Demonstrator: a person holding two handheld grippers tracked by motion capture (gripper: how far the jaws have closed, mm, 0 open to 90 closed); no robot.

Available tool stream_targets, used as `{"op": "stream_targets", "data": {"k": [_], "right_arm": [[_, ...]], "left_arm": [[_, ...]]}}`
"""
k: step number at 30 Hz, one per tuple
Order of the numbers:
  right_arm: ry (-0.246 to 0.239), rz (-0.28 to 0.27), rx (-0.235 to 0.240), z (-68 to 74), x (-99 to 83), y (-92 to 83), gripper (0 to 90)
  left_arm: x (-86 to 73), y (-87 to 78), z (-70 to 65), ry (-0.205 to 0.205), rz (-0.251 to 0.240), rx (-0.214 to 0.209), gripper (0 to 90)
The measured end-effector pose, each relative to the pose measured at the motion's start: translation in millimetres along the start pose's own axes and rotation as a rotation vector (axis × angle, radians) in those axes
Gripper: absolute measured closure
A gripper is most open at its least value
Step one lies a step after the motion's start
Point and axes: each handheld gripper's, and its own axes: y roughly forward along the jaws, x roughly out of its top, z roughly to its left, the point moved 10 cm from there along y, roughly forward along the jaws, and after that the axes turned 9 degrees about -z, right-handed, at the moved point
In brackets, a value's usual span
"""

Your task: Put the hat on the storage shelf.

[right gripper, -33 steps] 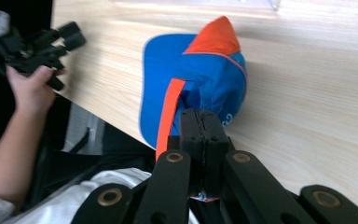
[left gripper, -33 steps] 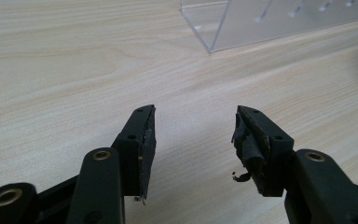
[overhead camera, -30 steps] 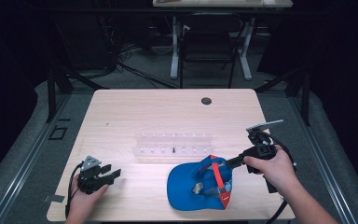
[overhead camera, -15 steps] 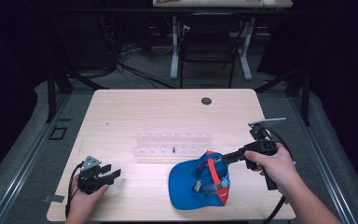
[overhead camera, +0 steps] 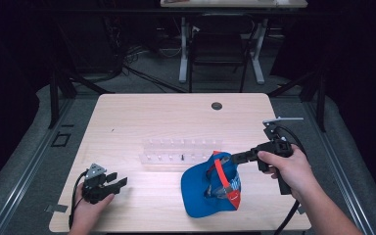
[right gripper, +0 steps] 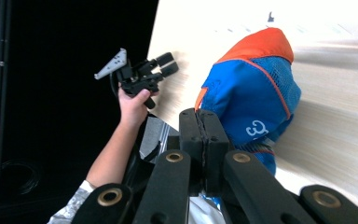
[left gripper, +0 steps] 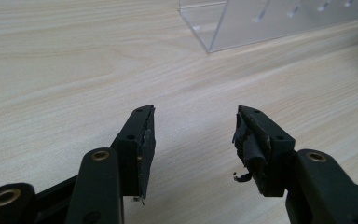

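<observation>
I'm pinching the cap point(overhead camera: 210, 188) rim in my right gripper point(overhead camera: 235, 157) | left gripper point(left gripper: 193, 140) idling agape, bare table point(left gripper: 74, 70) ahead | white "3" logo legible

Bare tabletop point(overhead camera: 166, 117) lies open beyond the clear rack point(overhead camera: 181, 151) and between both hands; the blue cap point(overhead camera: 203, 188) blocks the near right, touching the rack.

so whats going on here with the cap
A person at a wooden table holds a gripper in each hand. The right gripper is shut on the edge of a blue and orange cap, which hangs tilted from it onto the table. The left gripper rests open near the table's front left, with nothing between its jaws. A clear plastic rack lies behind the cap.
</observation>
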Motion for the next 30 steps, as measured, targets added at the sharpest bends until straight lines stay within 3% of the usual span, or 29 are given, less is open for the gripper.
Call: {"op": "stream_targets", "data": {"k": [18, 25, 30], "right_arm": [[-0.059, -0.037, 0.05, 38.0, 14.6, -11.1, 90.0], [-0.067, -0.059, 0.056, 44.5, 20.0, -16.0, 90.0], [-0.047, -0.082, 0.068, 44.5, 26.7, -21.0, 90.0]], "left_arm": [[0.2, -0.3, -0.3, 0.0, -0.002, -0.003, 48.5], [0.0, 0.0, -0.8, 0.002, -0.001, -0.007, 48.5], [-0.1, 0.0, -1.1, 0.002, 0.0, -0.008, 48.5]]}}
